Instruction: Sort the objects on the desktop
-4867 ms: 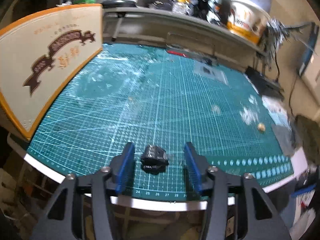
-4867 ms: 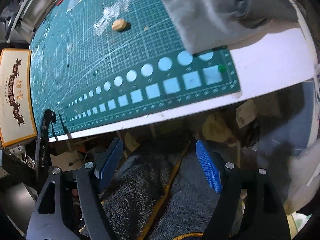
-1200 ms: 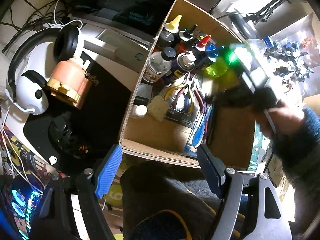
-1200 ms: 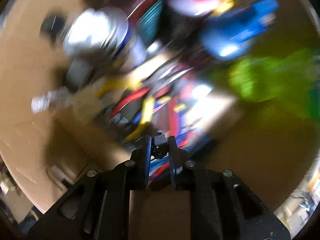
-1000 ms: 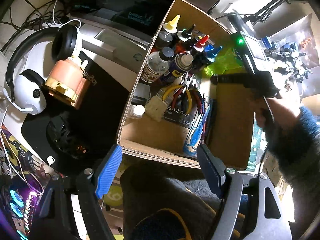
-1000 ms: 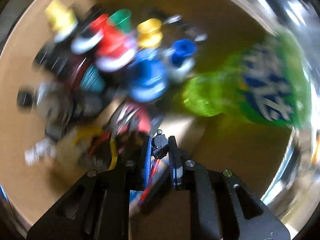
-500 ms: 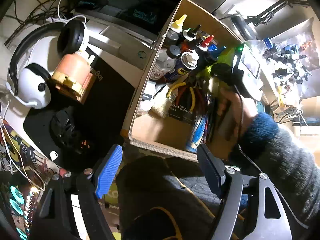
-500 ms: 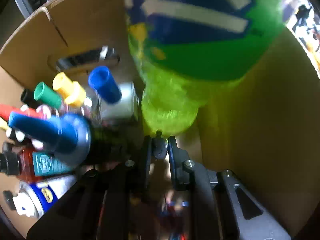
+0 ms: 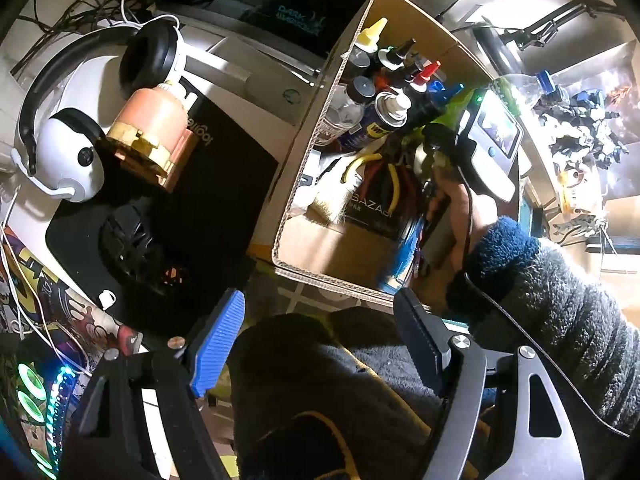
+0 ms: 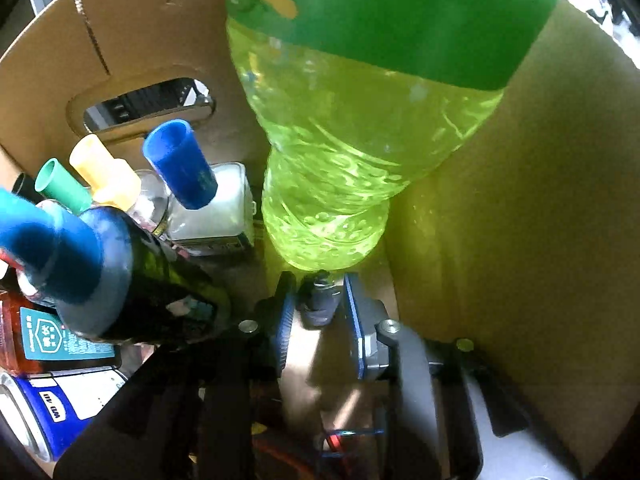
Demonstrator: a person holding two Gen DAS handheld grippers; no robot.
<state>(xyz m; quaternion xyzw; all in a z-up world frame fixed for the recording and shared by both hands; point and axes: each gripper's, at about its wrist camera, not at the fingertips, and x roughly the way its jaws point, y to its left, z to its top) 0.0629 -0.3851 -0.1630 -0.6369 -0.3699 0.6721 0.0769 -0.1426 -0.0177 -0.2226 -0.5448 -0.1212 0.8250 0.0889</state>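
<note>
My right gripper [image 10: 316, 304] is deep inside the cardboard box [image 10: 520, 220], shut on a small black part [image 10: 318, 306], close under a green soda bottle [image 10: 360, 132]. In the left wrist view my right hand and its gripper body [image 9: 488, 140] reach into the same cardboard box [image 9: 320, 272]. My left gripper [image 9: 320, 340] is open and empty, held above my lap, in front of the box.
The box holds glue bottles with coloured caps [image 10: 176, 168], spray cans [image 9: 384, 120], pliers [image 9: 384, 172] and a brush [image 9: 332, 200]. Left of it lie a black mouse pad [image 9: 208, 200], a mouse [image 9: 132, 240], white headphones [image 9: 72, 148] and a pink model [image 9: 152, 128].
My right gripper has carried the black part from the mat side into the box and sunk lower beside the green bottle. My left gripper stays open in front of the box.
</note>
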